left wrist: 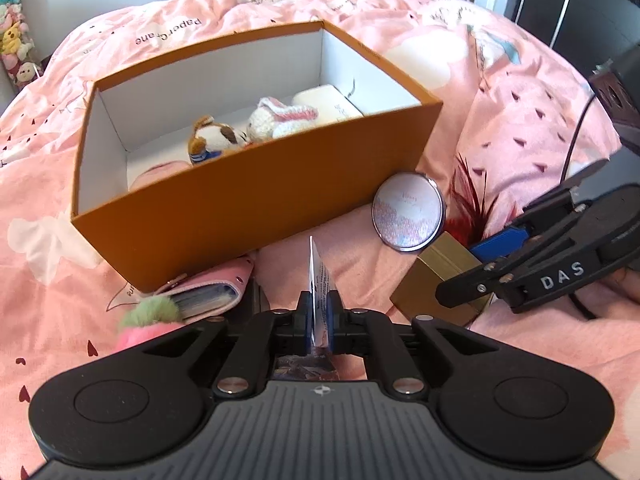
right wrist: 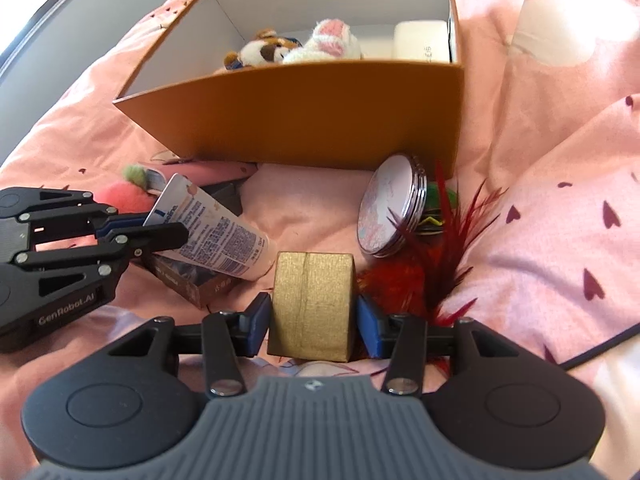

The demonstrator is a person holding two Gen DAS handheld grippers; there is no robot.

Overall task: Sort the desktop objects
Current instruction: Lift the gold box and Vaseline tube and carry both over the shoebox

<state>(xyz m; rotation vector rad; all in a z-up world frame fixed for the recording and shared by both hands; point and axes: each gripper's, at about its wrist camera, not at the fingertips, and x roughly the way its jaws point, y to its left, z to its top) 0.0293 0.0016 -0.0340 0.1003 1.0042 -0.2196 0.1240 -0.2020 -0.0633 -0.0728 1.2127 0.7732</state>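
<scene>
Left wrist view: the left gripper is clamped on a tube's flat end, just before the orange box (toys inside). Right wrist view: the right gripper straddles a gold box on the pink bedding; whether its pads press it, I cannot tell.

A block sits between the right jaws; a box lies ahead, a mirror ahead-right, a tube left, pinched in the left jaws
</scene>
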